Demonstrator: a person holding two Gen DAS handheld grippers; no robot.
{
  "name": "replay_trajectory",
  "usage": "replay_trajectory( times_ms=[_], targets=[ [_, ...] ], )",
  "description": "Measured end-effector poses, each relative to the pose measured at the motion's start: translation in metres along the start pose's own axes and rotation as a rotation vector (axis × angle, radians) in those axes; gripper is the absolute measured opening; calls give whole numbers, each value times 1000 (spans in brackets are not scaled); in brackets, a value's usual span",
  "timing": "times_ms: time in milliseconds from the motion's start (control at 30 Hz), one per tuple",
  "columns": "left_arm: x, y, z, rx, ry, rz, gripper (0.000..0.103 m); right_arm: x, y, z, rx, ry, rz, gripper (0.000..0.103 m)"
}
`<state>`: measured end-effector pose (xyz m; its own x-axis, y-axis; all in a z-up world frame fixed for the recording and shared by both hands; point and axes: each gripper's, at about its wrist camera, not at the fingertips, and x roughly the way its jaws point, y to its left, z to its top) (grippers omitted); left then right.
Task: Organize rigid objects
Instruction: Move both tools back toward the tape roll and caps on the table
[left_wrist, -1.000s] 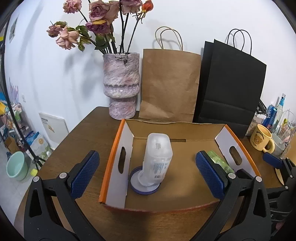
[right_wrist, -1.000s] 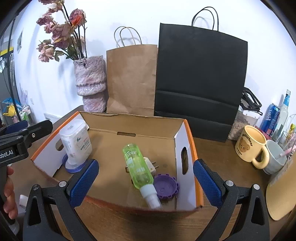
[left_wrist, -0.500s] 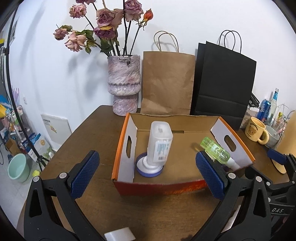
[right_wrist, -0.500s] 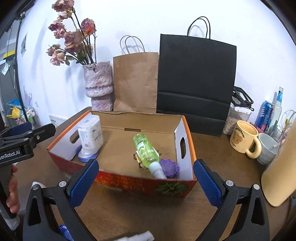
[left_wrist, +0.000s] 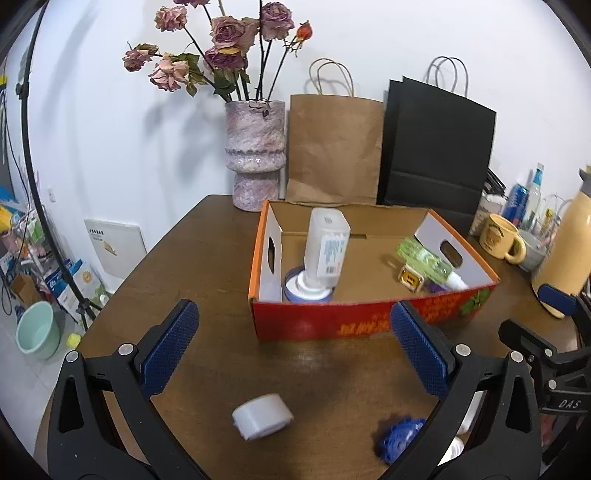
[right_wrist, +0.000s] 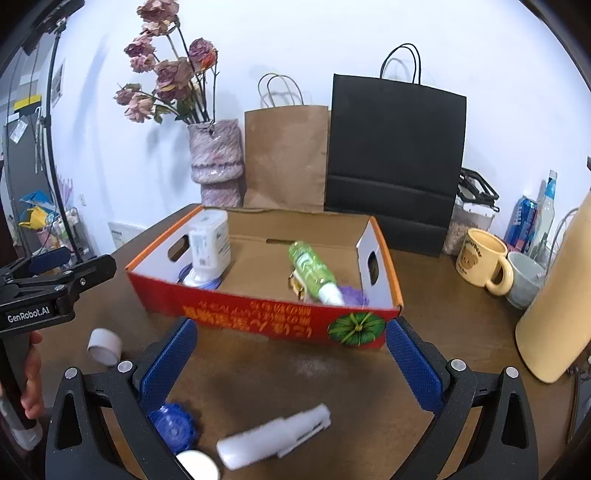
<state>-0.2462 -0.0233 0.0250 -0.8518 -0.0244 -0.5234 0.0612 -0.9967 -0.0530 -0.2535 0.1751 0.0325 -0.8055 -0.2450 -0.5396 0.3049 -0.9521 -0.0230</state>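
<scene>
Your left gripper (left_wrist: 295, 350) and right gripper (right_wrist: 290, 363) both hang spread and empty. The box (right_wrist: 258, 317), mid-frame, already holds several items; a white roll (left_wrist: 262, 415), blue lid (right_wrist: 173, 426) and white tube (right_wrist: 273, 439) wait at the bottom.

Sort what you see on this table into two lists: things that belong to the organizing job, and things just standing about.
Job:
cardboard box
white bottle
green bottle
white roll
blue cap
white tube

Standing about:
vase
brown bag
black bag
yellow mug
</scene>
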Motion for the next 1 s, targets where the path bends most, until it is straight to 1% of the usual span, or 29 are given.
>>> replay_trajectory(
  times_ms=[333,633,800,1000],
  targets=[
    [-18,8,-32,39,17,-6,103,-17,16,-25,-23,25,15,103],
    [-25,21,-62,58,58,3,103,-19,27,-49,-40,83,20,103],
    [-31,32,-71,47,68,0,103,-22,33,-65,-48,113,24,103],
    [-36,41,-81,44,86,5,103,-28,38,-78,-52,127,32,103]
  ],
)
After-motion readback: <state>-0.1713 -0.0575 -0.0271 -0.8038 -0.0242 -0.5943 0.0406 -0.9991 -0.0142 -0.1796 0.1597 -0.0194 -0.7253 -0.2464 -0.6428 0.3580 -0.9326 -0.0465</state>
